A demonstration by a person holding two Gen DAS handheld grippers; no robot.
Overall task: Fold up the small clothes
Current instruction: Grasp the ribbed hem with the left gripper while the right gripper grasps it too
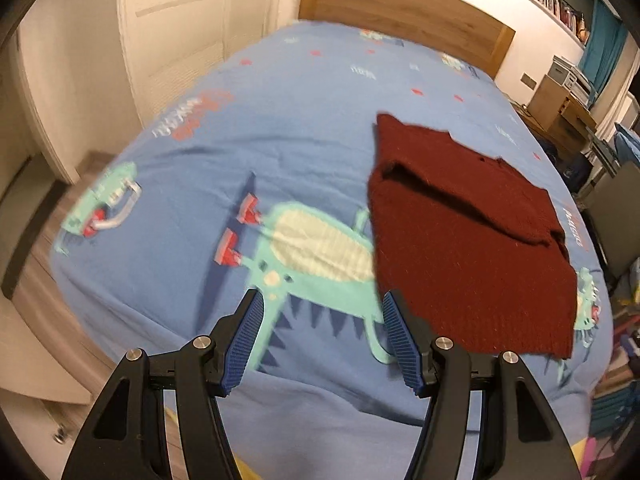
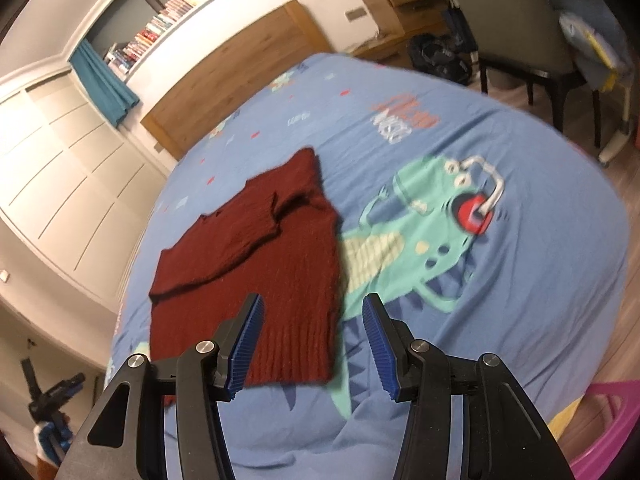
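Observation:
A dark red knitted sweater (image 1: 468, 240) lies flat on the blue bedspread (image 1: 280, 120), with its sleeves folded in over the body. It also shows in the right wrist view (image 2: 260, 256). My left gripper (image 1: 320, 336) is open and empty, held above the bed just left of the sweater's near hem. My right gripper (image 2: 312, 340) is open and empty, held above the sweater's near right corner.
The bedspread (image 2: 520, 280) has a green crocodile print (image 2: 420, 240). A wooden headboard (image 1: 400, 4) stands at the far end. White wardrobe doors (image 1: 180, 40), a chair (image 2: 520, 40), a wooden desk (image 1: 560, 112) and a pink basket (image 2: 600, 432) surround the bed.

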